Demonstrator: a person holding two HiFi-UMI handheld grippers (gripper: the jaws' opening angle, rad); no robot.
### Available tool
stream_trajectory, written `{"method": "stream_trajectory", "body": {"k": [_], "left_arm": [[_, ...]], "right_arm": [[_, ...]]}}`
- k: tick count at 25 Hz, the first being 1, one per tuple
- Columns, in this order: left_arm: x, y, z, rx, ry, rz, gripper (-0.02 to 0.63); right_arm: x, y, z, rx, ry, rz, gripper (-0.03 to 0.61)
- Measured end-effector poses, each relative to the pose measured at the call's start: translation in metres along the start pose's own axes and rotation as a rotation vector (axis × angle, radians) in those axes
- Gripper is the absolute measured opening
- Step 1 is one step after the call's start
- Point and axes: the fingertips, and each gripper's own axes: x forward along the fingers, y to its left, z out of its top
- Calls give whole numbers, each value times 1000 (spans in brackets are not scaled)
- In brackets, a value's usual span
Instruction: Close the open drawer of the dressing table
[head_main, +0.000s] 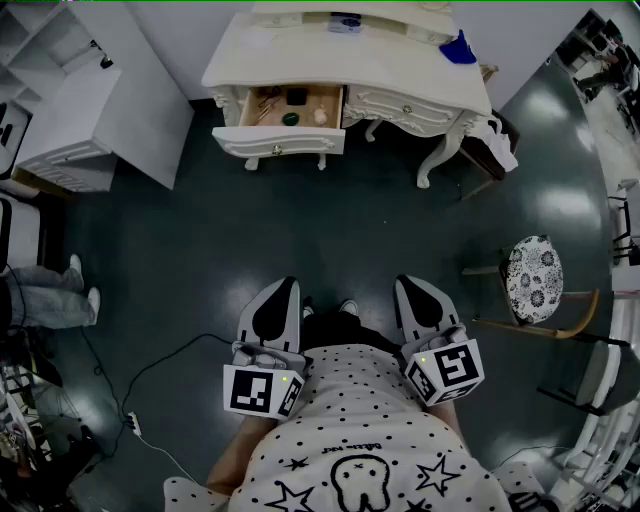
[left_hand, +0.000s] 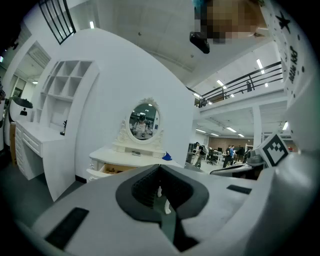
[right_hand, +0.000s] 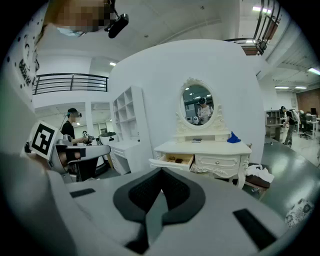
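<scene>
The white dressing table stands at the far end of the floor, with an oval mirror on top. Its left drawer is pulled out, and small items lie inside it. This drawer also shows in the right gripper view and in the left gripper view. My left gripper and right gripper are held close to my body, far back from the table. Both are shut with nothing between the jaws.
A white shelf unit with drawers stands left of the dressing table. A round patterned stool is on the right. A cable runs over the dark floor at the left. A person's legs show at the left edge.
</scene>
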Motion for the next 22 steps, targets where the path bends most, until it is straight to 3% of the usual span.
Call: {"method": "stream_trajectory", "body": {"k": [14,22], "left_arm": [[-1,-12,-3,-2,-9,16,14],[-3,-14,-7,-26,-14,26,14]], "right_arm": [[-7,-6,1,-23,-4,25,9],[-12,-11,-3,13,-21,43,9]]}}
